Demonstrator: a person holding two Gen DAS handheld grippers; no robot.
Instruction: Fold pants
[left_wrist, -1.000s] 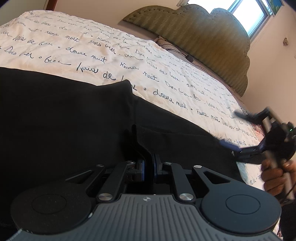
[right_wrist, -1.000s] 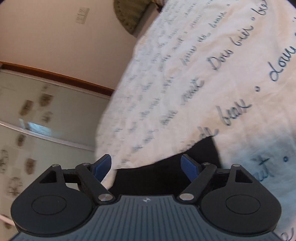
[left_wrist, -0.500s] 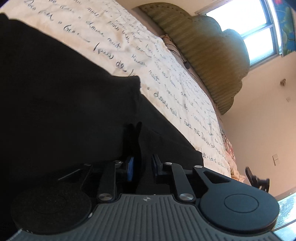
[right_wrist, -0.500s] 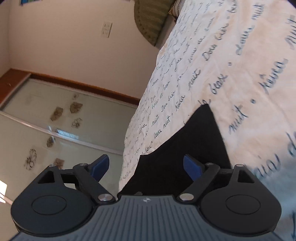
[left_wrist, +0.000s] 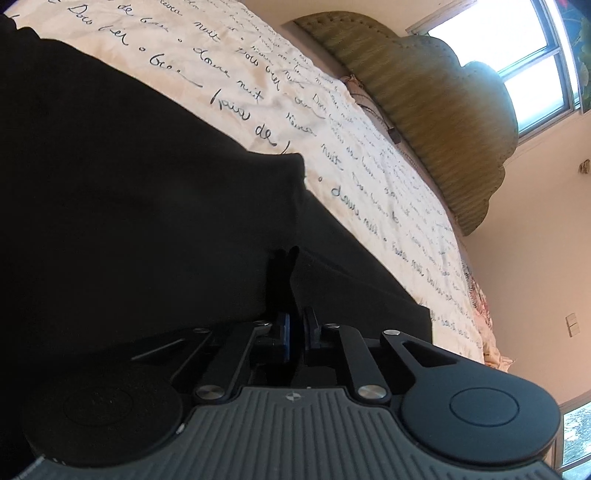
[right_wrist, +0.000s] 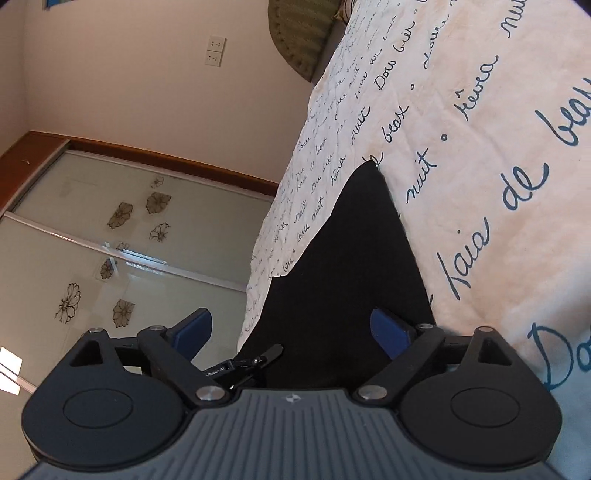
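Black pants lie spread over a cream bedspread printed with dark script. My left gripper sits low on the cloth. Its jaws are nearly together and closing on a narrow upright fold of the pants pinched between the pads. In the right wrist view a pointed end of the pants runs away from the camera along the bed's edge. My right gripper hovers over it with its blue pads wide apart and still opening. The cloth lies under the gap, untouched by the pads.
A green padded headboard and a window stand at the far end of the bed. Beside the bed's edge are sliding glass wardrobe doors with flower prints and a wall socket. A thin black bracket pokes out below the right gripper.
The left view has rolled, and the right gripper and hand have left it. The right gripper has opened wider and swung along the bed's edge, bringing more black cloth under it.
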